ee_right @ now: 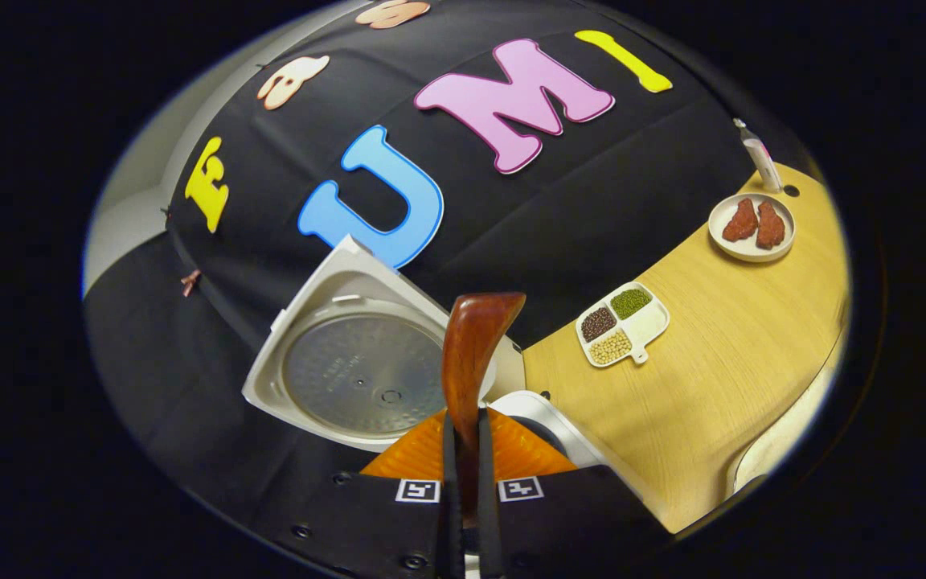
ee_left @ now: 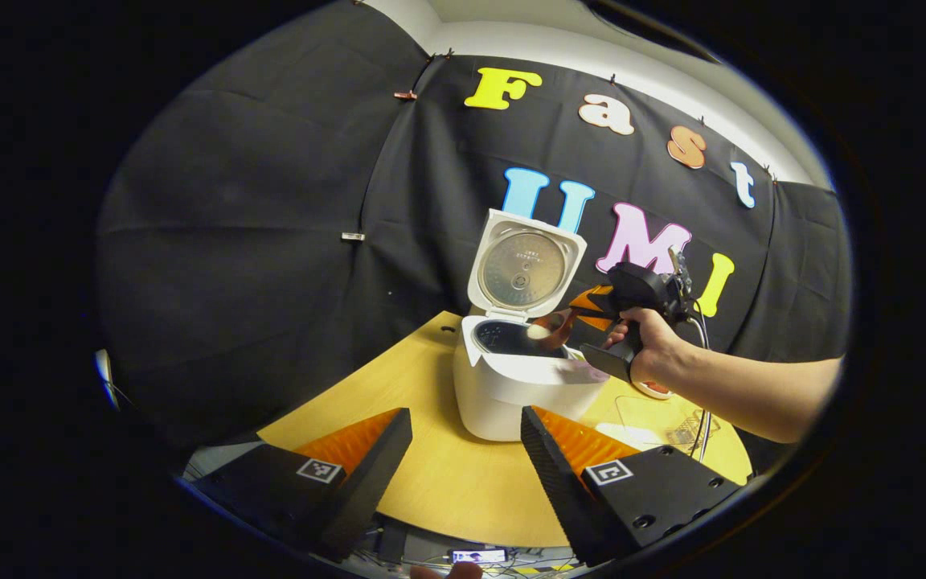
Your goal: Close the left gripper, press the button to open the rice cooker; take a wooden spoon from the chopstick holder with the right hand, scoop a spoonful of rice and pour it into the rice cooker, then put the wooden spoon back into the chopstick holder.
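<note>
I am holding my left tongs (ee_left: 463,450) back over the near edge of the pale wooden tabletop (ee_left: 447,474), their two fingers spread wide apart and gripping nothing. Between them, farther off, the white rice cooker (ee_left: 511,386) is standing with its lid (ee_left: 523,265) swung up and its round metal inner plate facing me.

My right tongs (ee_left: 592,334) are reaching in from the right, my hand (ee_left: 656,346) wrapped around the handle. Their fingers are pressing closed on the handle of the dark brown wooden spoon (ee_right: 471,354) — in the right gripper view the handle is running up between them, its curved end rising in front of the open lid (ee_right: 358,370). In the left gripper view the spoon's bowl (ee_left: 547,328) is hanging just over the open pot with a small mound of white rice (ee_left: 538,330) in it.

Off to the right on the tabletop (ee_right: 720,386), well apart from the cooker, a white four-part dish of beans and grains (ee_right: 622,323) is lying, and beyond it a round white plate with two reddish pieces (ee_right: 752,227).
</note>
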{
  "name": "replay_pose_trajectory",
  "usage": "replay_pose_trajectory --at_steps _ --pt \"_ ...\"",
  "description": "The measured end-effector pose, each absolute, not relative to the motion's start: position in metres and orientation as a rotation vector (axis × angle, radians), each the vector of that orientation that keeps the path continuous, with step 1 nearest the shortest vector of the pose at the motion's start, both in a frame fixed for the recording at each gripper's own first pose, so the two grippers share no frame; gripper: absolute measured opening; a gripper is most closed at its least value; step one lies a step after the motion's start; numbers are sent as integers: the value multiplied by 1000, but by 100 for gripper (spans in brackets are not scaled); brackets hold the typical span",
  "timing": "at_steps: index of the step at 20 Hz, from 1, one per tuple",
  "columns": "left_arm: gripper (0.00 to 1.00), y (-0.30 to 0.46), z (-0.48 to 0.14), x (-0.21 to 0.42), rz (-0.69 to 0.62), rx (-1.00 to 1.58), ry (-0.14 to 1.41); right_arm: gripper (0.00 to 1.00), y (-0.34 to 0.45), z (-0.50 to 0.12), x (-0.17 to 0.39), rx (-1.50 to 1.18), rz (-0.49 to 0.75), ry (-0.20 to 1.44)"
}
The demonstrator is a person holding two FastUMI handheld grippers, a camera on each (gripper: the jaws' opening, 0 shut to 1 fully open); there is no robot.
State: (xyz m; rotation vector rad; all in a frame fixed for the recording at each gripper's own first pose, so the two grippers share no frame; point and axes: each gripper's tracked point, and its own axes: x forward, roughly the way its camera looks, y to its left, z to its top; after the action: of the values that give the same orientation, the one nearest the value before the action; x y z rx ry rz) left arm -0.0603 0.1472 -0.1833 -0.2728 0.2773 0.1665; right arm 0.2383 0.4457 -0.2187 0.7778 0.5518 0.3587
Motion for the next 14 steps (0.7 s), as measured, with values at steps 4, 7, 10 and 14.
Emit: replay_pose_trajectory --at_steps 4,7,10,14 --pt "95 167 -185 -58 198 -258 279 12 464 -235 249 575 355 544" --pt "94 173 -188 -56 217 -282 278 12 478 -235 255 469 376 539" --pt "95 178 -188 -58 225 -276 274 12 485 -233 254 380 394 528" --pt "94 180 -189 -58 232 -269 271 12 495 -229 254 235 430 487"
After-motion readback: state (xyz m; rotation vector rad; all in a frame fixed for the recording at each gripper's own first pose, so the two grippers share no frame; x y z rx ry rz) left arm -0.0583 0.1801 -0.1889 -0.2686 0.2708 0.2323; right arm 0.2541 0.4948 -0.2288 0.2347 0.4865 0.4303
